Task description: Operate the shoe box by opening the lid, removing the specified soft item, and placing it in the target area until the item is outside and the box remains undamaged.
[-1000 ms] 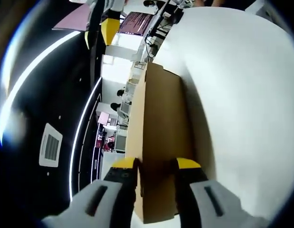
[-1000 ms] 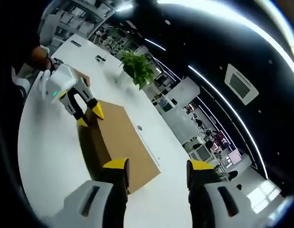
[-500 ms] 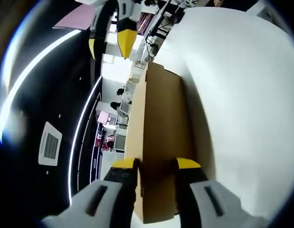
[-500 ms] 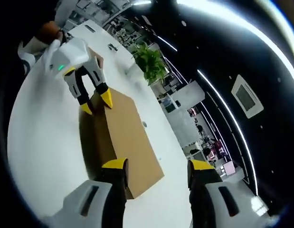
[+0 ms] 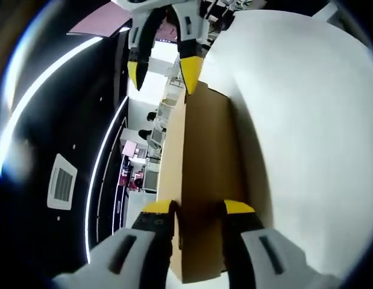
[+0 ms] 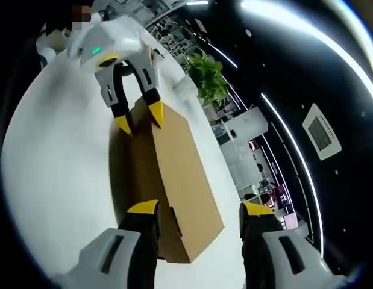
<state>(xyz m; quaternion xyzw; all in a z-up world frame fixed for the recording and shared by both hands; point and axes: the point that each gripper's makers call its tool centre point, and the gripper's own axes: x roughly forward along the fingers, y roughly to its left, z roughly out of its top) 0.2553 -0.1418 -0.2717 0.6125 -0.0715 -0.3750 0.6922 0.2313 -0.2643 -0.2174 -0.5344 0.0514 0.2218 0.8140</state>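
One shoe box (image 6: pixel 174 180) (lid shut) — two tools, left tool (image 5: pixel 198 211) and right tool (image 6: pixel 199 212), both spread wide.

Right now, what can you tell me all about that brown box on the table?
The shoe box is plain brown cardboard, long and rectangular, with its lid shut. It lies flat on the white table, throwing a shadow along one side. The left gripper has its yellow-tipped jaws straddling one short end; whether they press the cardboard I cannot tell. The right gripper holds open jaws over the other end. No tears or dents show on it.
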